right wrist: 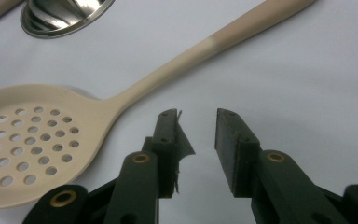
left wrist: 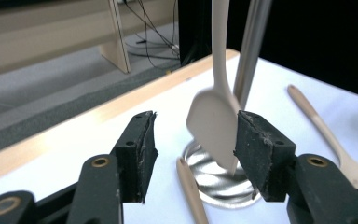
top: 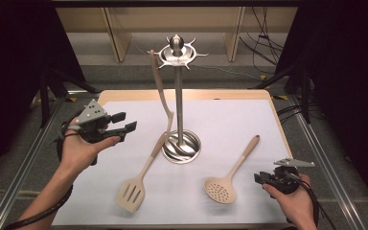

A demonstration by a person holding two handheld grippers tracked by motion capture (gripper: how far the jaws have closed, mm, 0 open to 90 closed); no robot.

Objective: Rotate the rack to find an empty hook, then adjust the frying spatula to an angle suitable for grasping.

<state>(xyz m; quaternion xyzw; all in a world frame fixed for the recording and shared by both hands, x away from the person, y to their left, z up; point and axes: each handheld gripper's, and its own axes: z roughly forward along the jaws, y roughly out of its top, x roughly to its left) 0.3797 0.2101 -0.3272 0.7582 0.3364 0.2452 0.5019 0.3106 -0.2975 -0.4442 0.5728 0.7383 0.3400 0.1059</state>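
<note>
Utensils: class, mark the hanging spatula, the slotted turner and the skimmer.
hanging spatula (top: 158,79), high view, on its handle below the rack hook.
slotted turner (top: 131,192), high view, on its slotted blade.
skimmer (right wrist: 28,142), right gripper view, on its perforated bowl.

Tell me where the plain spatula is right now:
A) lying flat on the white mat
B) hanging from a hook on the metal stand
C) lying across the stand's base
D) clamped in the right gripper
B: in the high view the spatula hangs from the top ring of the metal stand, blade down beside the pole, while the slotted turner and the skimmer lie on the mat.
</note>
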